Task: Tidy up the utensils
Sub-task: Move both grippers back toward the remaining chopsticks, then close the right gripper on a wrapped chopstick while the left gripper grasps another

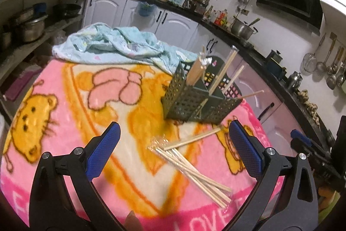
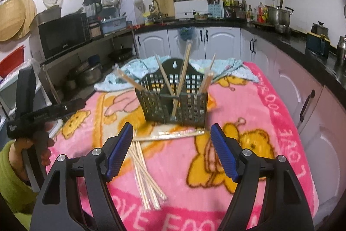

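A dark green perforated utensil basket [image 1: 190, 99] [image 2: 175, 99] stands on the pink cartoon blanket [image 1: 64, 105] [image 2: 259, 122] with several wooden chopsticks leaning in its compartments. Loose chopsticks in clear wrappers [image 1: 194, 170] [image 2: 144, 174] lie on the blanket in front of it, and one wrapped pair [image 1: 192, 139] [image 2: 170, 134] lies crosswise by the basket's foot. My left gripper [image 1: 173, 151] hangs open over the loose pile, nothing between its blue pads. My right gripper [image 2: 172, 151] is open too, above the crosswise pair, holding nothing.
A crumpled light blue towel [image 1: 112, 44] [image 2: 216, 68] lies behind the basket at the blanket's far end. White cabinets and a cluttered black counter [image 1: 270, 57] ring the table. A hand in a green sleeve [image 2: 13, 176] holds the left gripper's handle at the left.
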`<action>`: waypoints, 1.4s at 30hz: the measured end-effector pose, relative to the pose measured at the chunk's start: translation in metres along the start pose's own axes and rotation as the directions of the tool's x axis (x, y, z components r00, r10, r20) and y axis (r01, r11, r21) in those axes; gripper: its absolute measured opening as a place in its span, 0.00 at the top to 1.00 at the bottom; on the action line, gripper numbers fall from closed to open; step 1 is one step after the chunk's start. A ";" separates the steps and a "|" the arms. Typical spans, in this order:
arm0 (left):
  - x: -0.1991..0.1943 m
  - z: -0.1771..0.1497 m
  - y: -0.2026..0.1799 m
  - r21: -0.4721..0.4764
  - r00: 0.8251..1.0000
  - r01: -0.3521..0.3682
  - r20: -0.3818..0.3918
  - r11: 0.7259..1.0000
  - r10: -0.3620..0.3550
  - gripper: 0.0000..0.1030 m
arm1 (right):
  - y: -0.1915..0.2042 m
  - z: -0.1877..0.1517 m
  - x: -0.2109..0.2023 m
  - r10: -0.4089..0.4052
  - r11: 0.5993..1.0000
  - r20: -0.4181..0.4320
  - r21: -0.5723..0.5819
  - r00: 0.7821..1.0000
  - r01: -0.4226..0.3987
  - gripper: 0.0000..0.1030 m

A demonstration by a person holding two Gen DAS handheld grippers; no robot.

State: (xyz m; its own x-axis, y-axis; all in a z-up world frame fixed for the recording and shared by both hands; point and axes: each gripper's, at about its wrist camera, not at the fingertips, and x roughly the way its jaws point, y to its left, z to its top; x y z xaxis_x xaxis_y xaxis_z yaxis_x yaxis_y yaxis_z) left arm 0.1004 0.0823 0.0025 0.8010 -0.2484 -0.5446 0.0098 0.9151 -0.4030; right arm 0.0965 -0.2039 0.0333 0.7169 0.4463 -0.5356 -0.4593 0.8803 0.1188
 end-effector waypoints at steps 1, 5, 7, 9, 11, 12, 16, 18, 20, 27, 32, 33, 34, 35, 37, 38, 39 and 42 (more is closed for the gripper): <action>0.002 -0.002 -0.001 0.002 1.000 0.006 -0.011 1.000 -0.006 0.10 | 0.000 -0.004 0.001 0.005 1.000 -0.011 0.001 1.000 -0.005 0.31; 0.009 -0.011 -0.002 -0.002 0.999 0.011 -0.050 1.000 -0.011 0.10 | 0.001 -0.017 0.006 0.019 1.000 -0.061 -0.005 0.998 -0.019 0.31; 0.012 -0.016 -0.002 -0.003 0.997 0.023 -0.073 1.000 -0.023 0.10 | 0.002 -0.024 0.010 0.027 1.000 -0.086 -0.006 0.996 -0.028 0.36; 0.016 -0.021 -0.001 -0.013 0.995 0.024 -0.095 1.000 -0.025 0.10 | 0.002 -0.031 0.014 0.045 0.999 -0.117 0.003 0.992 -0.045 0.41; 0.019 -0.027 0.000 -0.017 0.993 0.028 -0.116 0.999 -0.030 0.10 | 0.000 -0.038 0.019 0.064 0.998 -0.153 0.020 0.986 -0.062 0.45; 0.020 -0.030 0.000 -0.019 0.992 0.026 -0.126 0.999 -0.028 0.10 | 0.000 -0.043 0.022 0.070 0.998 -0.175 0.019 0.982 -0.067 0.46; 0.027 -0.043 0.001 -0.025 0.982 0.042 -0.185 0.999 -0.045 0.14 | 0.003 -0.059 0.032 0.087 0.996 -0.237 0.020 0.968 -0.085 0.55; 0.032 -0.051 0.001 -0.025 0.975 0.044 -0.216 0.999 -0.048 0.23 | 0.003 -0.066 0.038 0.095 0.995 -0.270 0.028 0.958 -0.091 0.58; 0.037 -0.058 -0.002 -0.026 0.967 0.056 -0.249 0.998 -0.061 0.30 | 0.001 -0.071 0.043 0.105 0.994 -0.297 0.045 0.949 -0.095 0.62; 0.059 -0.087 -0.017 -0.023 0.925 0.115 -0.362 0.993 -0.115 0.54 | -0.006 -0.084 0.062 0.163 0.986 -0.365 0.100 0.917 -0.136 0.66; 0.070 -0.104 -0.030 0.000 0.901 0.140 -0.416 0.990 -0.127 0.58 | -0.006 -0.092 0.074 0.185 0.982 -0.406 0.114 0.895 -0.151 0.66; 0.072 -0.105 -0.032 0.003 0.897 0.145 -0.422 0.989 -0.130 0.58 | -0.007 -0.093 0.077 0.183 0.982 -0.415 0.117 0.891 -0.147 0.66; 0.074 -0.106 -0.034 0.009 0.895 0.149 -0.426 0.989 -0.131 0.58 | -0.007 -0.094 0.079 0.186 0.981 -0.423 0.121 0.887 -0.148 0.66; 0.074 -0.107 -0.036 0.014 0.893 0.153 -0.430 0.988 -0.132 0.58 | -0.008 -0.096 0.081 0.199 0.979 -0.428 0.131 0.881 -0.157 0.71; 0.077 -0.108 -0.038 0.021 0.889 0.155 -0.438 0.988 -0.130 0.58 | -0.010 -0.099 0.084 0.219 0.974 -0.437 0.146 0.873 -0.171 0.83; 0.078 -0.110 -0.039 0.021 0.887 0.153 -0.444 0.988 -0.128 0.58 | -0.012 -0.101 0.085 0.227 0.972 -0.438 0.157 0.870 -0.175 0.84; 0.079 -0.111 -0.039 0.019 0.885 0.152 -0.448 0.988 -0.127 0.58 | -0.015 -0.101 0.085 0.239 0.968 -0.433 0.177 0.869 -0.179 0.86; 0.081 -0.112 -0.041 0.015 0.882 0.153 -0.454 0.988 -0.129 0.59 | -0.022 -0.098 0.082 0.240 0.966 -0.414 0.191 0.878 -0.174 0.90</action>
State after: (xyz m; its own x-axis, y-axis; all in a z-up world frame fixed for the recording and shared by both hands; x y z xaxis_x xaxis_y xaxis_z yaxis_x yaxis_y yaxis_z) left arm 0.0983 -0.0109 -0.1076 0.4336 -0.4815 -0.7617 0.1407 0.8711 -0.4705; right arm 0.1138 -0.2024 -0.0947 0.3022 0.5366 -0.7878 -0.4682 0.8035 0.3677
